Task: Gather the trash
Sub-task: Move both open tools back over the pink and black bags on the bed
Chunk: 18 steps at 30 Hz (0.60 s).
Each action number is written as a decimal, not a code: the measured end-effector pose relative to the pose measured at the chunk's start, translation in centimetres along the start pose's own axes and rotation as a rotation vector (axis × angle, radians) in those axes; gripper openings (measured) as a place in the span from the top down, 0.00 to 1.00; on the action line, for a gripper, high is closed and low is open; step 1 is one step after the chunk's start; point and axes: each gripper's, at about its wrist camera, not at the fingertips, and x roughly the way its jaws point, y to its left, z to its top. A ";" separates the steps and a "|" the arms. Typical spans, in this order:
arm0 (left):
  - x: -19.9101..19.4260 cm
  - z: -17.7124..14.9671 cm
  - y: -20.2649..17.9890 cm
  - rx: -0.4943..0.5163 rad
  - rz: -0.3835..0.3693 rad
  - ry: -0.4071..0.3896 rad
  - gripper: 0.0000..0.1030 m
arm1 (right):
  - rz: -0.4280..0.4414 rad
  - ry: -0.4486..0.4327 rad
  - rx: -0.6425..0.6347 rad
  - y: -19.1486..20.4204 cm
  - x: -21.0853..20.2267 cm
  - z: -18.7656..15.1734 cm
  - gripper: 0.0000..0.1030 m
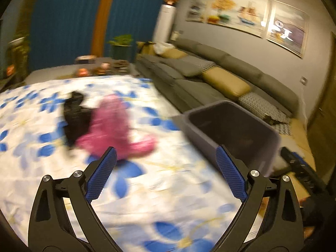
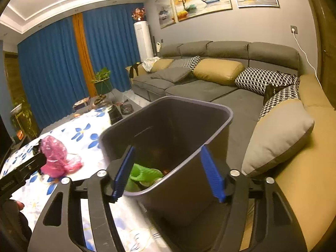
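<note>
A crumpled pink plastic bag (image 1: 117, 126) lies on the flower-print tablecloth (image 1: 157, 193), with a black crumpled piece (image 1: 73, 115) touching its left side. My left gripper (image 1: 166, 150) is open just in front of the pink bag, nothing between its blue pads. A dark grey bin (image 1: 271, 138) stands at the table's right edge. In the right wrist view my right gripper (image 2: 168, 149) is open over the near rim of the bin (image 2: 178, 199). Green trash (image 2: 145, 175) lies inside. The pink bag (image 2: 55, 157) shows at the left, beside the left gripper's black body.
A grey sofa (image 2: 210, 88) with tan and patterned cushions runs along the right, close behind the bin. A low table (image 2: 117, 105) with dishes, a potted plant (image 2: 103, 79) and blue curtains lie beyond the cloth's far edge. The picture from the left wrist is blurred.
</note>
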 end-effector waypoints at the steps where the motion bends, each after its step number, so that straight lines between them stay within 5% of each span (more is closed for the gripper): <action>1: -0.5 -0.2 1.0 -0.014 0.030 -0.006 0.09 | 0.013 -0.001 -0.005 0.5 -0.3 -0.1 0.32; 6: -3.1 -0.9 6.6 -0.092 0.198 -0.026 0.09 | 0.075 0.005 -0.046 3.8 -1.1 -0.8 0.28; 18: -7.2 -0.8 14.6 -0.184 0.363 -0.086 0.09 | 0.216 0.040 -0.167 13.3 0.1 -2.2 0.27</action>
